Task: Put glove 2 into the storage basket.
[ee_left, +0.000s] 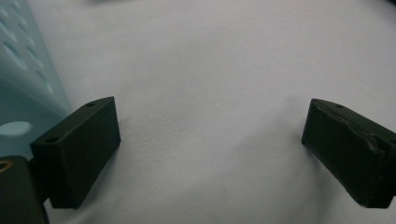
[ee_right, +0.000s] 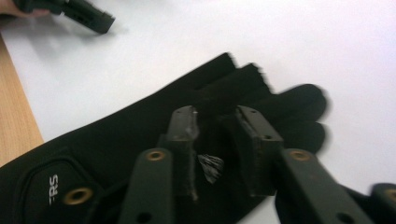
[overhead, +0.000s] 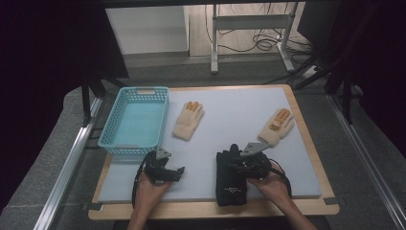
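One black glove sits at the lower middle of the high view, cuff hanging past the mat's near edge. The right gripper hovers over its palm, fingers slightly apart, fabric between them but not pinched. The left gripper has its fingers wide apart over bare mat. Two tan gloves lie further up, one blue basket upper left, and there's loads of free desk in between.

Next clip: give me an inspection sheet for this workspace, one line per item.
Surface: pale mat on a wooden board.
Job's things: black glove lying flat at the near edge; two cream gloves farther back; blue basket at the left, nothing seen inside.
Clutter: nothing seen.
Grippers: left gripper open over bare mat; right gripper over the black glove, jaws slightly apart, grip unclear.
Cables: loose cords on the floor beyond.
Surroundings: table legs, grey floor.
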A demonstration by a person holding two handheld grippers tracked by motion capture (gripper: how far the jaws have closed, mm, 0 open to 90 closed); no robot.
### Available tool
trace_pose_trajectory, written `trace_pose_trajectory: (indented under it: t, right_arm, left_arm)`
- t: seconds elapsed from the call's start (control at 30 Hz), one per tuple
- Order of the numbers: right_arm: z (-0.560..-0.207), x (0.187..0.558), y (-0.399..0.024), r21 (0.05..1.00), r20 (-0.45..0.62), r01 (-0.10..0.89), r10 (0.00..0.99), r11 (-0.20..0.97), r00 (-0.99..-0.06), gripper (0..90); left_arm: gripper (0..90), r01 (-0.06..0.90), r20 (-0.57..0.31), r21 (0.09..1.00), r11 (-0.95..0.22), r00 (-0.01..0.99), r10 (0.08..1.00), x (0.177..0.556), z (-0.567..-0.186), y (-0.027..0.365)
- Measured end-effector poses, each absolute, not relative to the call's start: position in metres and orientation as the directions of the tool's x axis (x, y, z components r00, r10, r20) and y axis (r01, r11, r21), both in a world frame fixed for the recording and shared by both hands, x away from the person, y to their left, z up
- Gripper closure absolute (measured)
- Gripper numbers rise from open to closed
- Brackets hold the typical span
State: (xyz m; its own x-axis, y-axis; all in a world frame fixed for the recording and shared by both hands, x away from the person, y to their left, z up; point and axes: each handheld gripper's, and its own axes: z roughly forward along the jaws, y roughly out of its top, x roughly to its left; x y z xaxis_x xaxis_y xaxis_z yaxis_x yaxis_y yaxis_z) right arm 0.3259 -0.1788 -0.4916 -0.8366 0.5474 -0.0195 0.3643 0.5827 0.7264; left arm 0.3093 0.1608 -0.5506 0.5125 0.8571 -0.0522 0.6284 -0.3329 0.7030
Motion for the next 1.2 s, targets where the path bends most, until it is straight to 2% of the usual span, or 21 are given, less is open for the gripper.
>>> trace_pose_trajectory:
  t: [0.07,0.13,0.3,0.37,0.6,0.8,1.0,1.2]
  right_arm:
    - [-0.489,0.325,-0.190,0.732,-0.013,0.377,0.565,0.567,-0.825,63.6]
    - [-0.490,0.324,-0.203,0.732,-0.004,0.393,0.580,0.557,-0.814,66.3]
    - [-0.505,0.311,-0.231,0.716,0.043,0.429,0.579,0.550,-0.814,86.2]
    - [-0.510,0.306,-0.235,0.706,0.055,0.435,0.569,0.559,-0.821,88.2]
    - [-0.526,0.294,-0.221,0.704,0.094,0.425,0.519,0.569,-0.850,88.3]
    - [-0.529,0.296,-0.195,0.709,0.098,0.410,0.496,0.574,-0.863,87.8]
    - [-0.532,0.306,-0.167,0.720,0.101,0.405,0.492,0.564,-0.865,87.4]
    - [-0.532,0.322,-0.136,0.719,0.067,0.379,0.484,0.582,-0.872,85.4]
  left_arm:
    - [4.8,0.629,-0.053,0.703,-0.333,0.513,0.857,0.309,-0.551,0.161]
    - [4.7,0.629,-0.054,0.702,-0.332,0.513,0.857,0.309,-0.550,0.161]
    - [4.7,0.631,-0.055,0.699,-0.336,0.517,0.854,0.309,-0.550,0.162]
    - [5.1,0.633,-0.053,0.694,-0.342,0.518,0.854,0.308,-0.549,0.163]
    - [2.8,0.659,-0.047,0.675,-0.332,0.487,0.872,0.307,-0.548,0.176]
    - [0.9,0.636,-0.012,0.691,-0.343,0.484,0.875,0.305,-0.550,0.187]
    - [0.8,0.625,-0.008,0.698,-0.349,0.495,0.869,0.305,-0.551,0.190]
    - [1.9,0.640,-0.043,0.694,-0.330,0.494,0.868,0.307,-0.552,0.192]
